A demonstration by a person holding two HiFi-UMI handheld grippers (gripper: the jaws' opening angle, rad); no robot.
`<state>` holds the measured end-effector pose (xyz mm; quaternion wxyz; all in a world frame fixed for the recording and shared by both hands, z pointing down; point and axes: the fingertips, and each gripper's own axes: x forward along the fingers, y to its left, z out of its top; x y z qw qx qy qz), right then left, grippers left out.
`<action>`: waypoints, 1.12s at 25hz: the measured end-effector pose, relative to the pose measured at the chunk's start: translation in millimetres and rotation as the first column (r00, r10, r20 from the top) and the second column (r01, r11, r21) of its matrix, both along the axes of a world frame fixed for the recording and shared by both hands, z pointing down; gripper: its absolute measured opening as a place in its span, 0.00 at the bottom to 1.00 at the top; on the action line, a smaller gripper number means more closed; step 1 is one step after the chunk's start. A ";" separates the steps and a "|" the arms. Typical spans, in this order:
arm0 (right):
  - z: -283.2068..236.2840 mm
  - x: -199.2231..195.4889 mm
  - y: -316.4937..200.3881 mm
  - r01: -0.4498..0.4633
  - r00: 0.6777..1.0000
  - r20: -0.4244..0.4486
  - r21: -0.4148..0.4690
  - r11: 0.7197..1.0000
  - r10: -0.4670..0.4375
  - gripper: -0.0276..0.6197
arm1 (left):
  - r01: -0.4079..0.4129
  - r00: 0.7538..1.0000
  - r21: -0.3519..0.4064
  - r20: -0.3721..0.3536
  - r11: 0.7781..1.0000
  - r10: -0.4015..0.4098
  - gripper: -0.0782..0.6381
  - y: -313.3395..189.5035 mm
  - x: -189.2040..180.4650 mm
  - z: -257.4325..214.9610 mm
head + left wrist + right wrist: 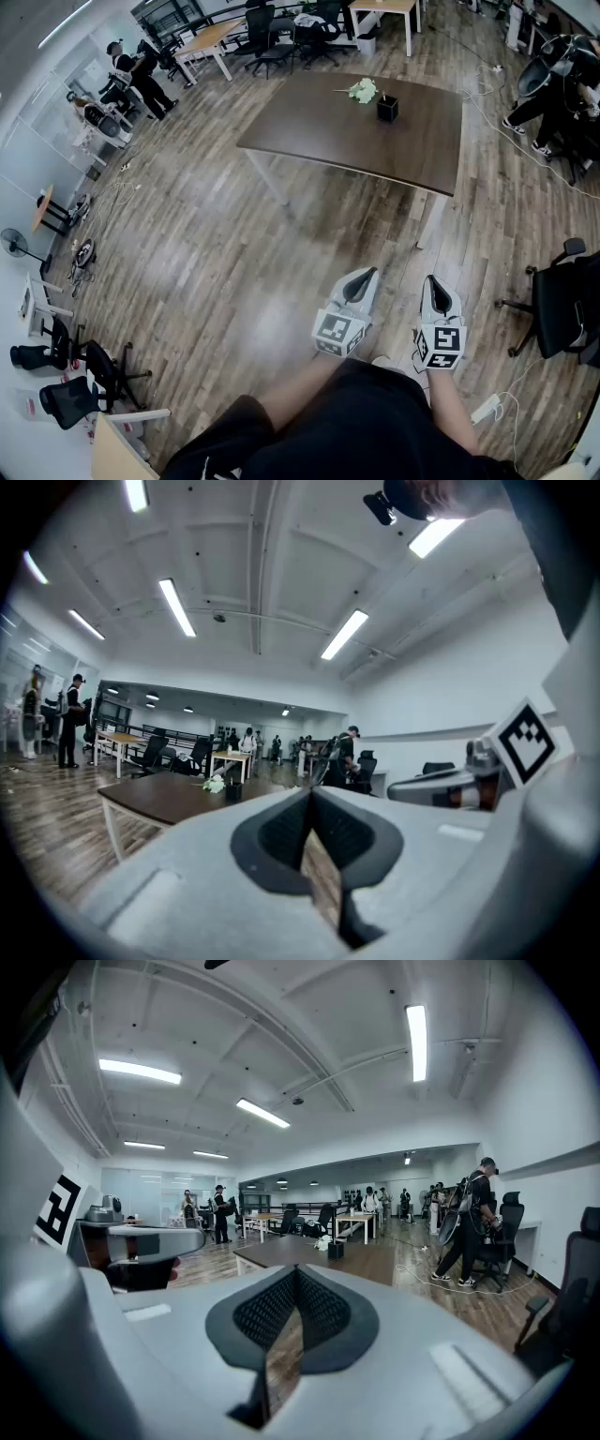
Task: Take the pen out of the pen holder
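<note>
Left tool (pixel 366 274), right tool (pixel 433 281): side by side over floor (pixel 206 253), jaws together, empty. Pen holder (pixel 387 109): black, on far desk (pixel 309 131), beside white flowers (pixel 363 91), well apart from tools. Pen: too small to see.

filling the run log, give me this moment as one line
phase: pre-reach | left gripper: shut, empty | right gripper: shut, empty | pen holder: on table, far ahead, untouched

A dark brown bench (pixel 319 131) stands on the wood-plank floor (pixel 206 272), with a pale flower bunch (pixel 363 91) lying on it. A black office chair (pixel 562 302) sits at right, and a standing fan (pixel 15 242) at far left.
</note>
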<state>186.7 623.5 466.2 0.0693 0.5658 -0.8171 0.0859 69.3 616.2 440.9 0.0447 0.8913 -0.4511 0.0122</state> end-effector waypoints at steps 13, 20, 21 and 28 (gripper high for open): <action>28.3 1.6 -52.9 0.018 0.999 0.034 -0.035 0.999 -0.016 0.05 | 0.065 0.997 -0.023 -0.026 0.998 -0.066 0.11 -59.0 -31.3 29.3; 33.8 -17.7 -155.4 -0.015 1.000 -0.008 -0.041 0.999 0.015 0.05 | 0.026 0.998 -0.019 -0.047 0.999 -0.027 0.11 -161.5 -49.0 44.5; 32.8 -22.8 -172.3 -0.018 1.000 -0.013 -0.042 0.999 0.018 0.05 | 0.026 0.998 -0.014 -0.050 1.000 -0.026 0.11 -179.6 -54.0 43.4; 15.5 -71.7 -292.8 -0.003 0.992 -0.128 -0.019 1.000 0.000 0.05 | 0.063 0.997 0.004 -0.054 0.998 -0.062 0.11 -304.1 -118.3 28.1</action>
